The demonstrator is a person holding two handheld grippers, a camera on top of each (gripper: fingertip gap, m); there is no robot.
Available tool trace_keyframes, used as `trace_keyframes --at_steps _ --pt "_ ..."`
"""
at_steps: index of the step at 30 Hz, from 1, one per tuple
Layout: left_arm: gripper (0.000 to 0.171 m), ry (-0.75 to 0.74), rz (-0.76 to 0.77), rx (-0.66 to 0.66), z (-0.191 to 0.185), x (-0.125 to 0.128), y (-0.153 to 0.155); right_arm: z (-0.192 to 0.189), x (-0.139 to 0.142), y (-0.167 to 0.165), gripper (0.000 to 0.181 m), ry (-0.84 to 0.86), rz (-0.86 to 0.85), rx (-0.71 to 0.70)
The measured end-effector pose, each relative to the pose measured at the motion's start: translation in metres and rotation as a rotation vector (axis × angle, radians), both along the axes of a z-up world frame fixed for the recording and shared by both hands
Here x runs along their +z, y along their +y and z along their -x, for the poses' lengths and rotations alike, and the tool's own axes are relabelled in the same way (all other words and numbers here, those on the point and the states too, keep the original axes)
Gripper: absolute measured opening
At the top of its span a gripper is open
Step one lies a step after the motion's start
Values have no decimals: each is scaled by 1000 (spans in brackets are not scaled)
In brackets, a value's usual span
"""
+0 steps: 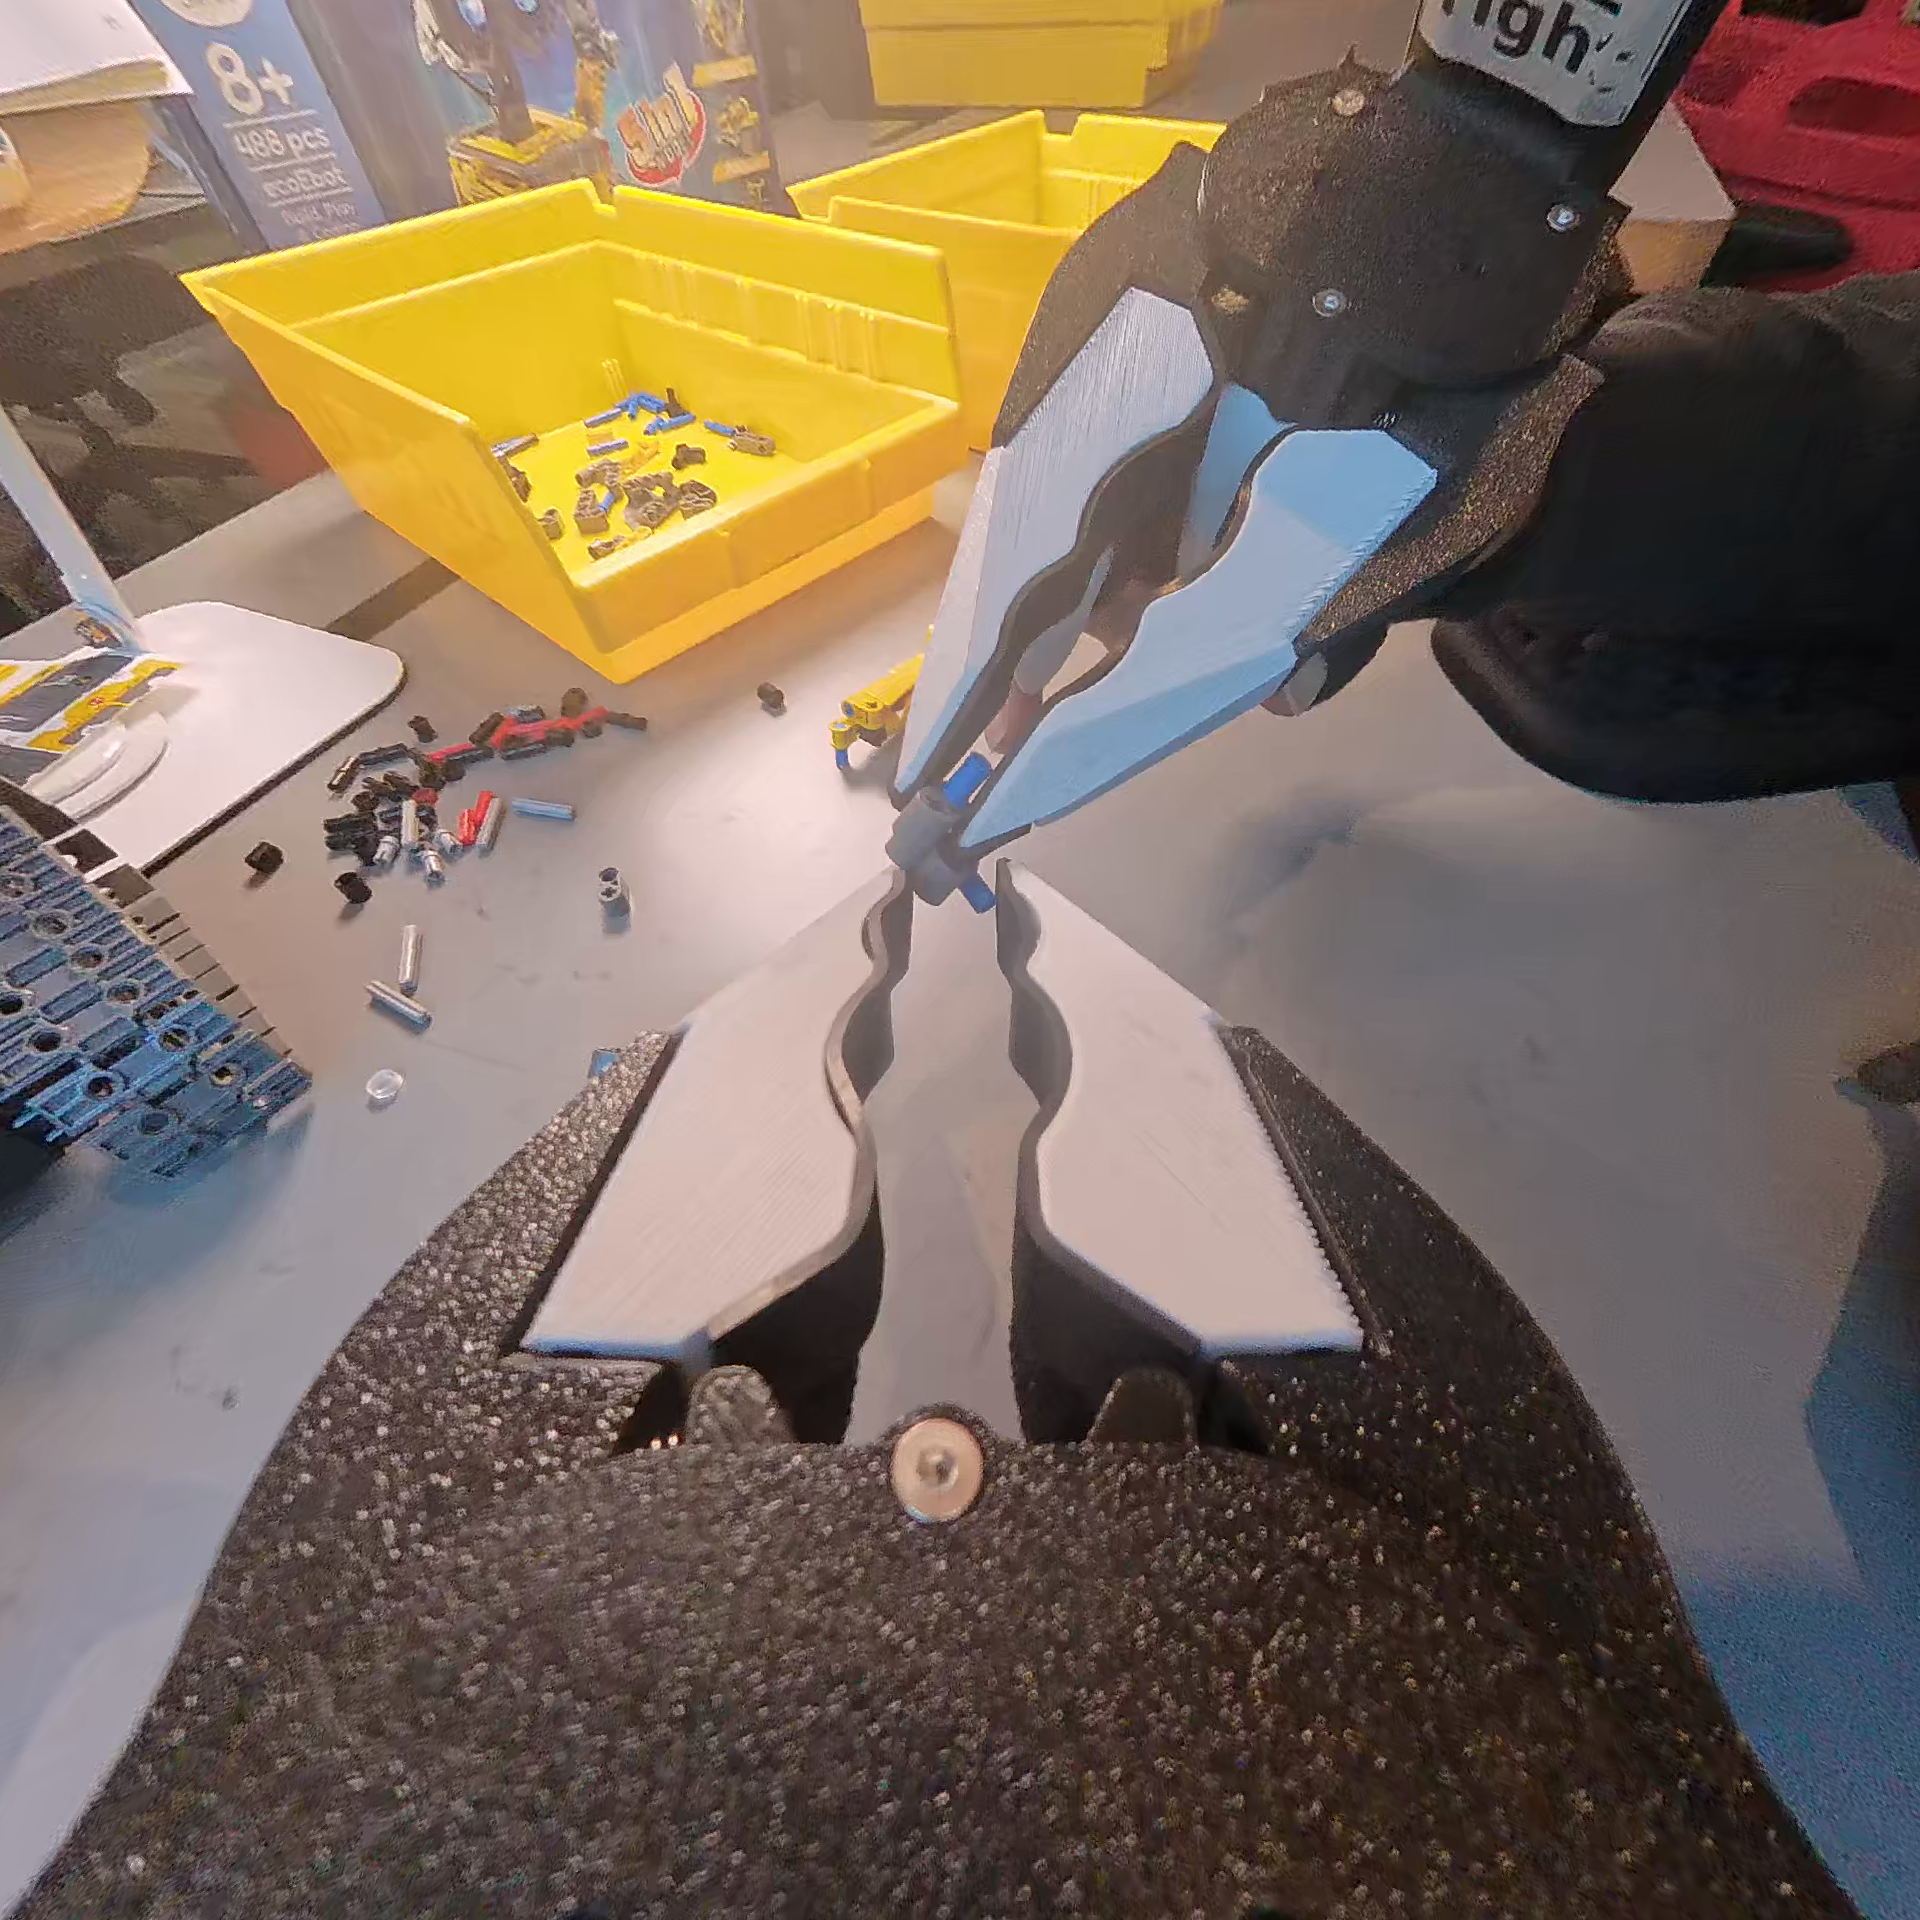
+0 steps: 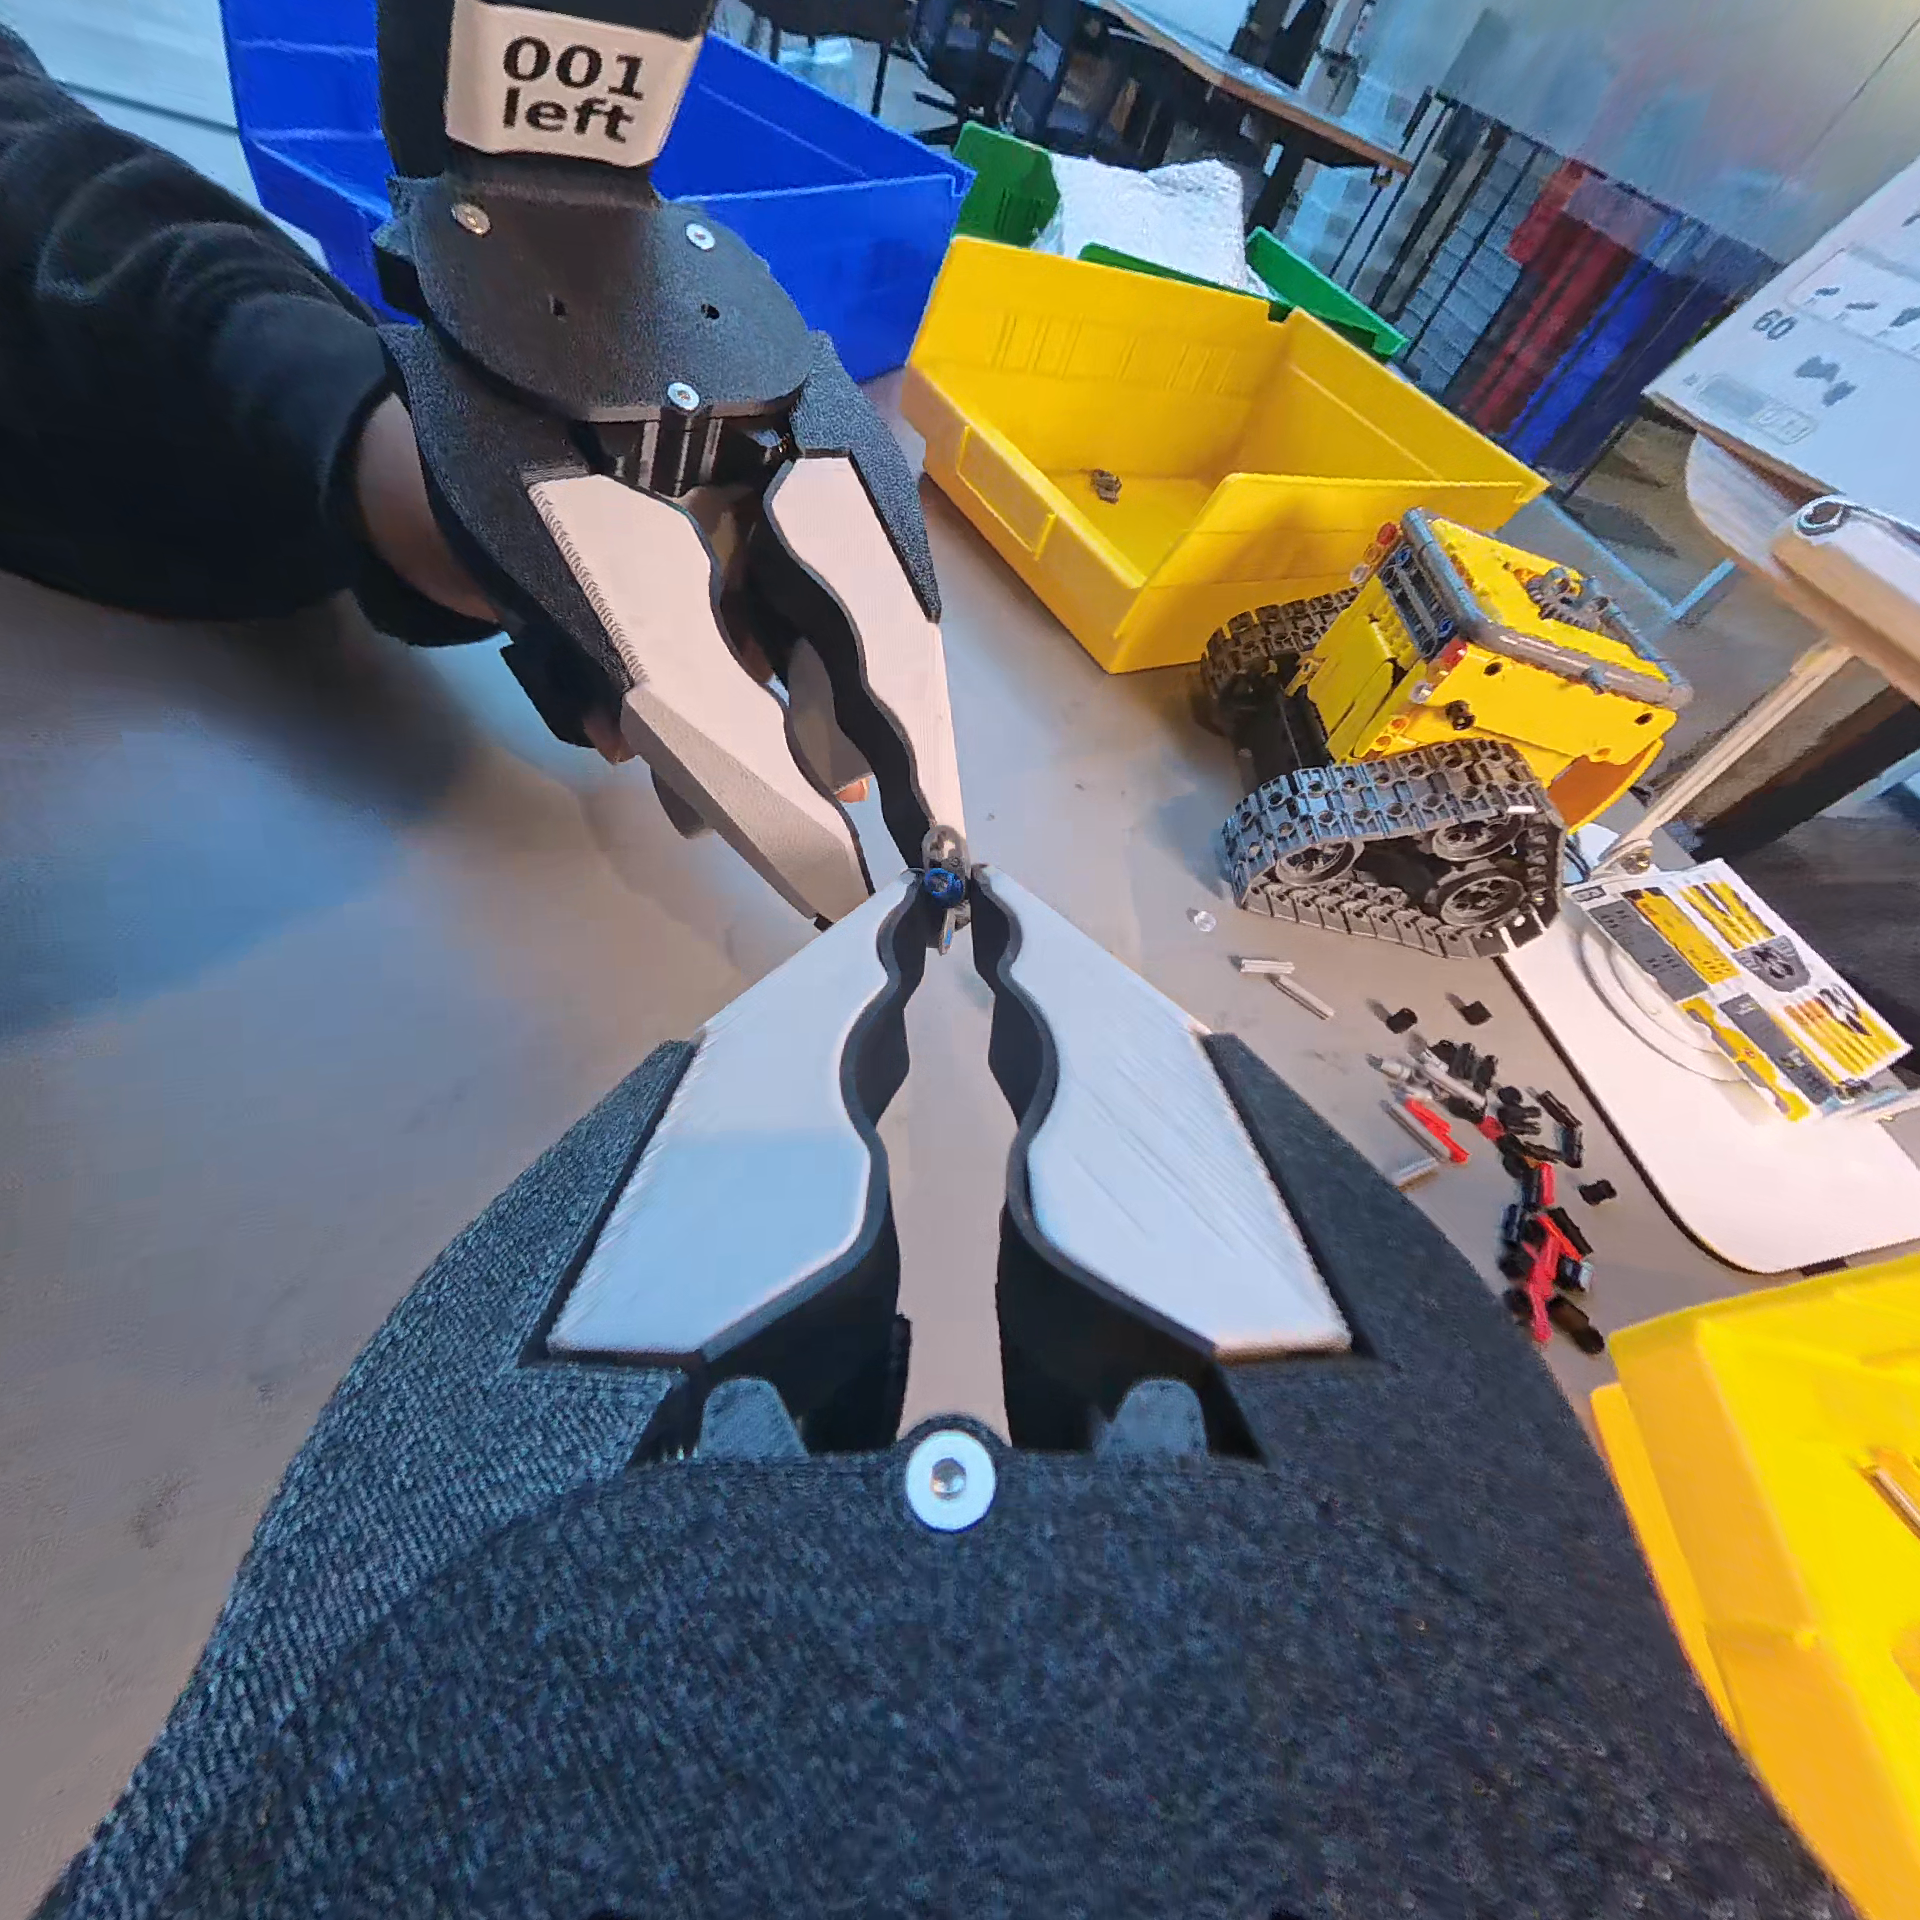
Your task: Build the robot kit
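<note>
My right gripper is clamped on a small grey plastic connector with a blue pin, held just ahead of my spread, empty left gripper, not yet grasping it.

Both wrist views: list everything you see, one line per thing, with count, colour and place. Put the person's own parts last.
grey connector with blue pins: one, clamped in the right gripper's tips
loose small parts: a scatter, black, red and grey, on the table
tracked brick vehicle: one, yellow and grey, beside a yellow bin
yellow bins: at least three, at the back; the nearest holds small parts
blue bin: one, far side
sticker sheet: one, yellow and grey, on a white base
toy boxes: several, standing behind the bins
table: one, grey
gloved hand: one, black, holds the right gripper
left gripper: open, at the connector
right gripper: shut
</note>
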State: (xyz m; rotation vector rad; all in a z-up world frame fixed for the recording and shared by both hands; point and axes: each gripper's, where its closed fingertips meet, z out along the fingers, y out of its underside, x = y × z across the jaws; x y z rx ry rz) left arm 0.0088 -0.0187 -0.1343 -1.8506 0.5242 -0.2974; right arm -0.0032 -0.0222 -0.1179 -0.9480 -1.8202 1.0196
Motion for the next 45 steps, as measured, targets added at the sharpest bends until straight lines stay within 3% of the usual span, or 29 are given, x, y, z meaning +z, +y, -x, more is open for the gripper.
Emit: trace_keyframes --at_steps 4,10,26,45 --pt "16 -81 -21 -16 3 8 -1 6 8 0 8 23 28 61" --pt "15 -265 29 -147 0 13 -13 5 11 -10 7 51 131 168" --pt "22 -162 71 -323 -15 -7 -32 -10 -5 -31 8 9 141 339" --pt "20 -109 -63 -196 -4 11 -18 -1 14 -18 8 51 310 232"
